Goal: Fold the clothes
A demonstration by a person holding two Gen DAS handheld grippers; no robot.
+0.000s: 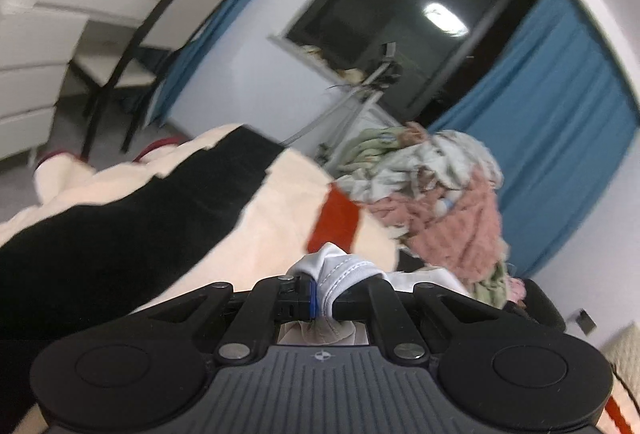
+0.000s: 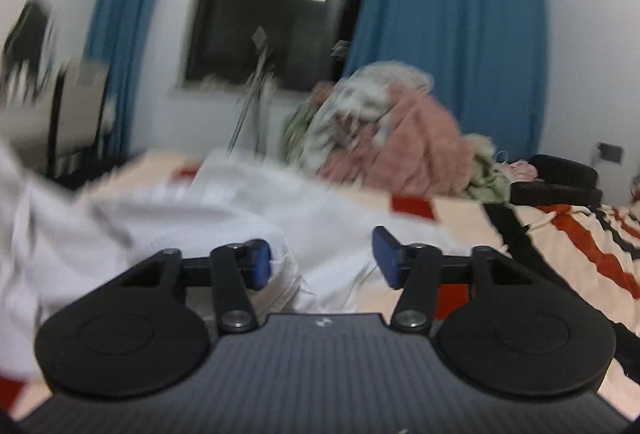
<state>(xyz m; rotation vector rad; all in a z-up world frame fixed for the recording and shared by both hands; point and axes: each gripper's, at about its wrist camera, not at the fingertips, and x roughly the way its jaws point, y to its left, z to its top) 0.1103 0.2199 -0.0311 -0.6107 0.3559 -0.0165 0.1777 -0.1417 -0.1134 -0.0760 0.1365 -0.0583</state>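
1. Left wrist view: the left hand-held gripper (image 1: 325, 298) is clamped on a bunched fold of a white garment (image 1: 344, 270), its jaws drawn nearly together around the stitched cloth.
2. The gathered cloth sits just above a bed (image 1: 276, 218) covered in a cream blanket with black and red blocks.
3. A heap of clothes (image 1: 440, 202) in pink, green and white is piled at the bed's far edge, below a dark window (image 1: 400, 14) flanked by blue curtains (image 1: 560, 114).
4. Right wrist view: the right hand-held gripper (image 2: 320, 262) stands partly open, blue pads apart, gripping nothing.
5. The white garment (image 2: 180, 218) spreads across the bed (image 2: 560, 234) ahead of it; a fold lies between the pads, close against the left one.
6. The clothes heap (image 2: 400, 138) rises beyond, towards the bed's far edge.
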